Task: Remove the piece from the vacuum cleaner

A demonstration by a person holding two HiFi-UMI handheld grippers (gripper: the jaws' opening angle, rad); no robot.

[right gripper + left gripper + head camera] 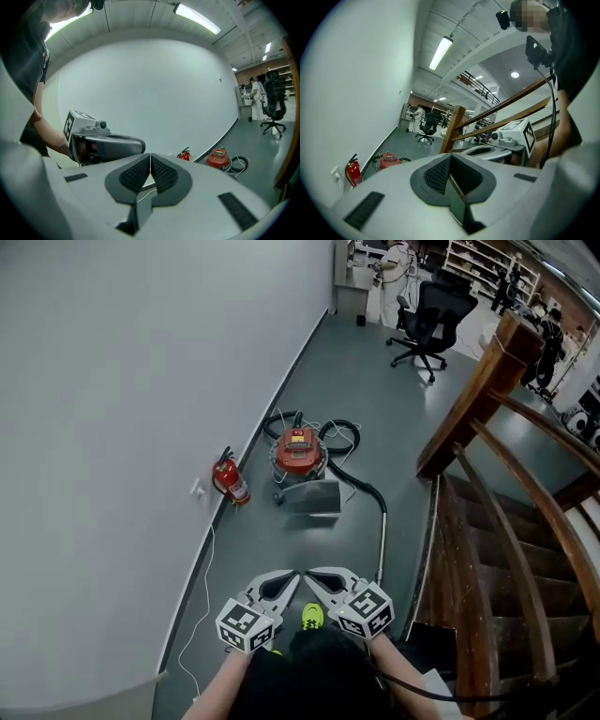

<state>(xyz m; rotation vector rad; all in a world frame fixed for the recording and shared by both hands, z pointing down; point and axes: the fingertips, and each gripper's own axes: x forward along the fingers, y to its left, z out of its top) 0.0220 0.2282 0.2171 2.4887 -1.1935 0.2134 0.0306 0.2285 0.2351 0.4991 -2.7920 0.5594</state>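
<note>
The left gripper (pixel 295 574) is held low in front of the person with its jaws pressed fully together on nothing, and in the left gripper view the closed pads (pixel 440 172) meet with only floor and room beyond them. Just to its right the right gripper (pixel 308 573) is likewise clamped shut and empty, its tip almost touching the left one's. Well ahead of both, on the grey floor, stands the red vacuum cleaner (pixel 298 454), untouched, with a grey flat piece (pixel 314 497) leaning at its near side. To the left of the grippers a white wall (pixel 131 427) runs forward, a thin white cable (pixel 204 589) trails along its foot, and a red fire extinguisher (pixel 231 480) stands by it beside the vacuum. A black hose (pixel 361 486) curls from the vacuum into a pale tube (pixel 382 540) that reaches back toward the right gripper. Farther right rises a wooden staircase rail (pixel 487 381), with a black office chair (pixel 429 315) far ahead
</note>
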